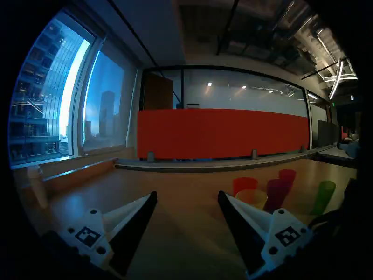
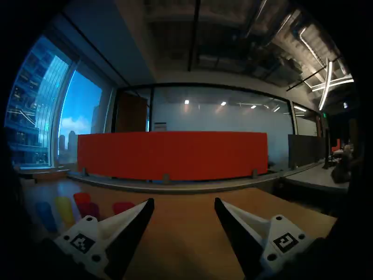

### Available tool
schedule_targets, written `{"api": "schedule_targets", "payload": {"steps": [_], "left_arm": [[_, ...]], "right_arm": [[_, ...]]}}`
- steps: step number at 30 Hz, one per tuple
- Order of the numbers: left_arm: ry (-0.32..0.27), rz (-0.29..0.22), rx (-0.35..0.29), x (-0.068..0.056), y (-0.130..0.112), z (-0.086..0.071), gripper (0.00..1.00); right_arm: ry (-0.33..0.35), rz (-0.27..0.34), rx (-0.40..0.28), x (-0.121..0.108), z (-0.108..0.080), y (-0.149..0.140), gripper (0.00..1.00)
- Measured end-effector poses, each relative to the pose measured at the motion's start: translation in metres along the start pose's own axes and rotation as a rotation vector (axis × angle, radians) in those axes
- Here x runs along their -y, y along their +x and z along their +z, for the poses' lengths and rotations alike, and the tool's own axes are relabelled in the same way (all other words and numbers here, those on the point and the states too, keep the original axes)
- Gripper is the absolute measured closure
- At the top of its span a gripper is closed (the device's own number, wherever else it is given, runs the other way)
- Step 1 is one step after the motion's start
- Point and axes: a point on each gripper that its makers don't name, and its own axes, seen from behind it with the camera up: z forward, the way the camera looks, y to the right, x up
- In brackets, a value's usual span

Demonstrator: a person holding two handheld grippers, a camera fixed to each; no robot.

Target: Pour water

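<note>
While the left gripper (image 1: 186, 193) hovers over the table (image 1: 186, 242) with its fingers spread wide and nothing between them, the cups (image 1: 276, 193) stand in a close group just ahead of its right finger: red, orange, two magenta and, farthest right, a green one. In the right gripper view, the right gripper (image 2: 183, 199) is likewise spread and empty above the wood, and the cups (image 2: 82, 198) stand ahead and well off to its left, past the left finger.

White left gripper (image 1: 186, 195), right gripper (image 2: 183, 200), black-faced, square tags (image 1: 87, 235)
</note>
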Motion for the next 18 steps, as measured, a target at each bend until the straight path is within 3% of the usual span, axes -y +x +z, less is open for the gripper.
{"api": "schedule_targets", "payload": {"steps": [9, 18], "left_arm": [[0.000, 0.000, 0.000, 0.000, 0.000, -0.001, 0.03], [0.000, 0.000, 0.000, 0.001, 0.001, -0.001, 0.03]], "right_arm": [[0.004, -0.021, 0.012, 0.001, 0.000, -0.016, 0.00], [0.002, 0.011, 0.028, -0.003, 0.004, -0.028, 0.00]]}}
